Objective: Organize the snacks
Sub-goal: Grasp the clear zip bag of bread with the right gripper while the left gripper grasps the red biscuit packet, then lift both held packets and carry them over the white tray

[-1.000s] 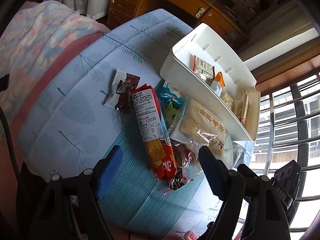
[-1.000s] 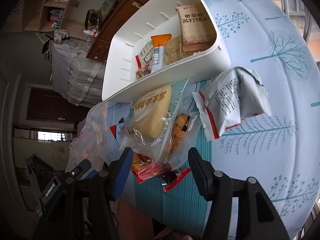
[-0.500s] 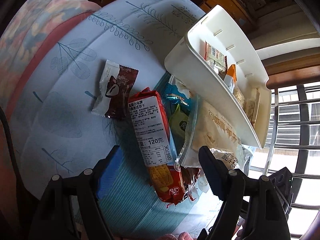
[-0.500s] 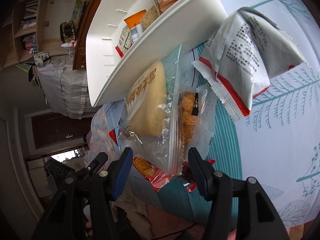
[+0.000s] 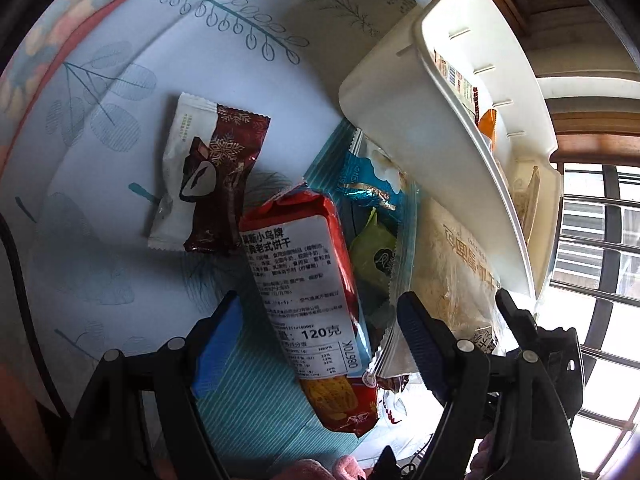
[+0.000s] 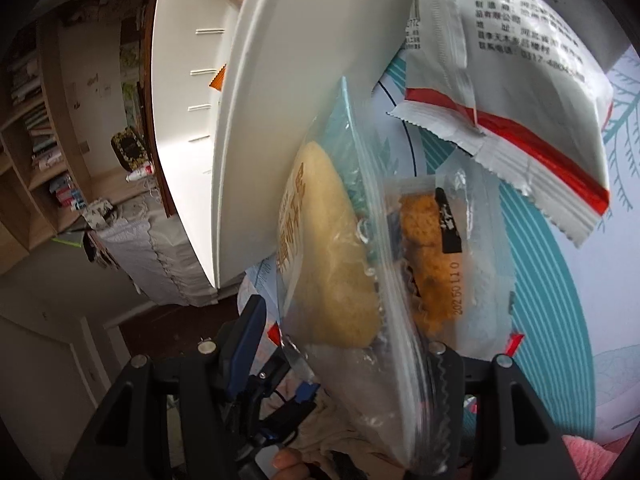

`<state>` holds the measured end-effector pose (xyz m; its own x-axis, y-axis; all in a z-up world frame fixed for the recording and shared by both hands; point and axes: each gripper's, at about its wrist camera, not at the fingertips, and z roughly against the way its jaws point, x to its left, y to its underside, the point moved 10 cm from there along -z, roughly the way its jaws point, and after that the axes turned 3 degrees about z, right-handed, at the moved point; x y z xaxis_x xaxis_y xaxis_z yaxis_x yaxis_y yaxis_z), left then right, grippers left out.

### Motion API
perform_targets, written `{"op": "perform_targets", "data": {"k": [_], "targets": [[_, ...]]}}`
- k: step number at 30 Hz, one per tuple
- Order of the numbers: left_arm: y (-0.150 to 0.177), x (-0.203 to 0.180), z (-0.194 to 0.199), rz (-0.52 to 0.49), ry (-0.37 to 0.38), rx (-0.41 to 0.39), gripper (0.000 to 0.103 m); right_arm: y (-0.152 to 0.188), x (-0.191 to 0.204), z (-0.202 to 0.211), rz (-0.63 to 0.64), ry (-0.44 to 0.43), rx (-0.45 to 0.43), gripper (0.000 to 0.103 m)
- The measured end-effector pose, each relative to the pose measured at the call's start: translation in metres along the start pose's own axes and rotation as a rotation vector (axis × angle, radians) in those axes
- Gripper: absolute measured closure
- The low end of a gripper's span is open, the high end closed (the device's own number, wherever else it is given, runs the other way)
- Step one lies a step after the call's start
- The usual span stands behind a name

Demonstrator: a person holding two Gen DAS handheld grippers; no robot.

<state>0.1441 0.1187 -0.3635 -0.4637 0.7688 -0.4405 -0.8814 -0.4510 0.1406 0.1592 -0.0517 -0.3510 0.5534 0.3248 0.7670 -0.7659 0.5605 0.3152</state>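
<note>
My left gripper [image 5: 320,340] is open, its fingers either side of a long red biscuit packet [image 5: 308,292] lying on the table. A brown-and-white snack pack [image 5: 208,176] lies to its left; blue [image 5: 372,184] and green [image 5: 372,256] packs lie to its right. My right gripper [image 6: 344,344] is open around a clear zip bag with a pale cake [image 6: 332,264], also seen in the left wrist view [image 5: 452,264]. A small clear pack with an orange biscuit [image 6: 432,256] lies beside it. The white bin [image 5: 420,112] [image 6: 256,92] holds several snacks.
A white-and-red foil pack [image 6: 508,76] lies right of the bin. The tablecloth [image 5: 120,128] has leaf prints and a teal striped patch. A window with bars is at the right in the left wrist view; shelves and a covered cabinet stand behind the bin.
Both grippers have moved down and forward towards the pile. The red packet now sits between the left fingers and the zip bag between the right fingers. Both stay open.
</note>
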Motion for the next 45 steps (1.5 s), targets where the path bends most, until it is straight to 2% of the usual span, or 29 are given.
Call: {"op": "perform_targets", "data": {"k": [3, 7, 8, 9, 11, 15, 27, 35, 45], "targets": [[-0.003, -0.001, -0.007, 0.0, 0.006, 0.019, 0.027, -0.005, 0.001, -0.003, -0.059, -0.045, -0.029, 0.046], [-0.005, -0.002, -0.014, 0.027, 0.02, 0.035, 0.034, -0.007, -0.003, -0.007, -0.121, -0.068, -0.052, 0.061], [-0.005, -0.001, -0.015, 0.036, 0.02, 0.037, 0.04, -0.007, -0.004, -0.008, -0.131, -0.066, -0.055, 0.066], [-0.004, -0.001, -0.017, 0.042, 0.021, 0.043, 0.049, -0.008, -0.005, -0.008, -0.14, -0.064, -0.058, 0.067], [-0.004, 0.001, -0.019, 0.053, 0.008, 0.052, 0.06, -0.008, -0.005, -0.009, -0.147, -0.067, -0.063, 0.069], [-0.003, 0.003, -0.023, 0.087, 0.043, 0.062, 0.063, -0.009, -0.004, -0.008, -0.146, -0.07, -0.076, 0.072], [0.01, 0.016, -0.007, 0.114, 0.021, 0.037, 0.066, 0.0, -0.004, 0.002, -0.105, -0.09, -0.069, 0.079], [0.022, 0.013, 0.01, 0.126, 0.01, -0.028, 0.066, 0.007, 0.006, 0.01, -0.058, -0.09, -0.024, 0.08], [0.044, 0.005, 0.043, 0.12, -0.003, -0.12, 0.067, 0.028, 0.023, 0.037, 0.098, -0.052, 0.054, 0.081]]}}
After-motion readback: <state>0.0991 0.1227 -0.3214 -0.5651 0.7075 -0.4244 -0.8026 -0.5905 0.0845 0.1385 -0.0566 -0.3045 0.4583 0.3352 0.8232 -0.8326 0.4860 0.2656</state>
